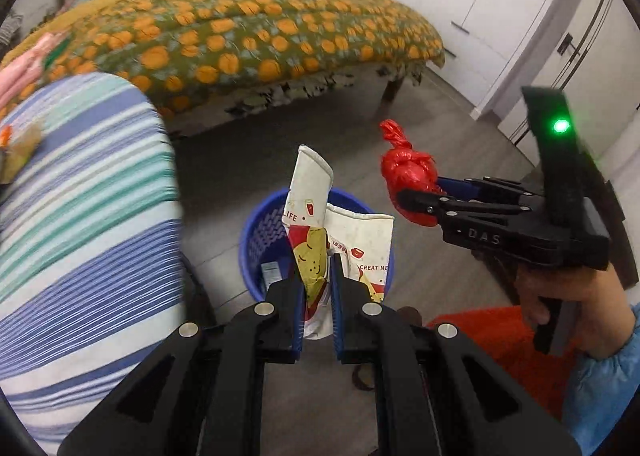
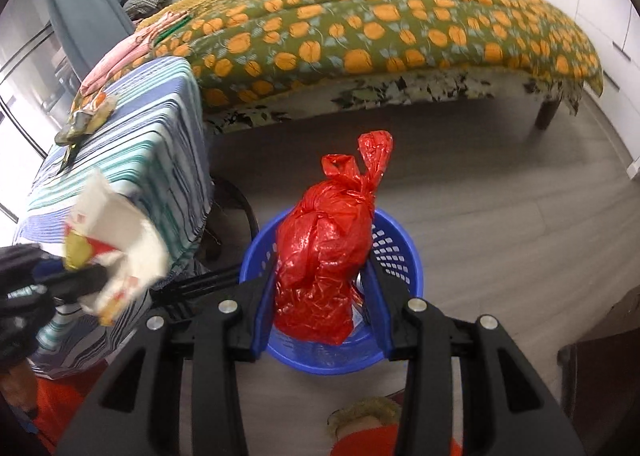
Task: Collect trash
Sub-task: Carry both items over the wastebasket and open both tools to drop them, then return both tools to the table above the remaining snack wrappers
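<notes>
My left gripper (image 1: 316, 276) is shut on a flattened white paper wrapper (image 1: 308, 200) with red and yellow print, held upright over the blue mesh basket (image 1: 260, 240) on the floor. At the left of the right wrist view the same wrapper (image 2: 120, 240) shows blurred in the left gripper (image 2: 86, 278). My right gripper (image 2: 322, 280) is shut on a knotted red plastic bag (image 2: 320, 252), which hangs above the blue basket (image 2: 400, 252). In the left wrist view the red bag (image 1: 404, 172) sits in the right gripper (image 1: 416, 202), right of and slightly beyond the basket. A small packet lies inside the basket.
A striped cloth-covered table (image 1: 80, 216) stands left of the basket, with snack wrappers (image 2: 88, 116) on its top. Behind is a bed (image 2: 380, 28) with an orange-patterned quilt. Grey floor (image 2: 500, 196) lies between them. White cabinets (image 1: 520, 16) line the right wall. An orange mat (image 1: 500, 336) lies near.
</notes>
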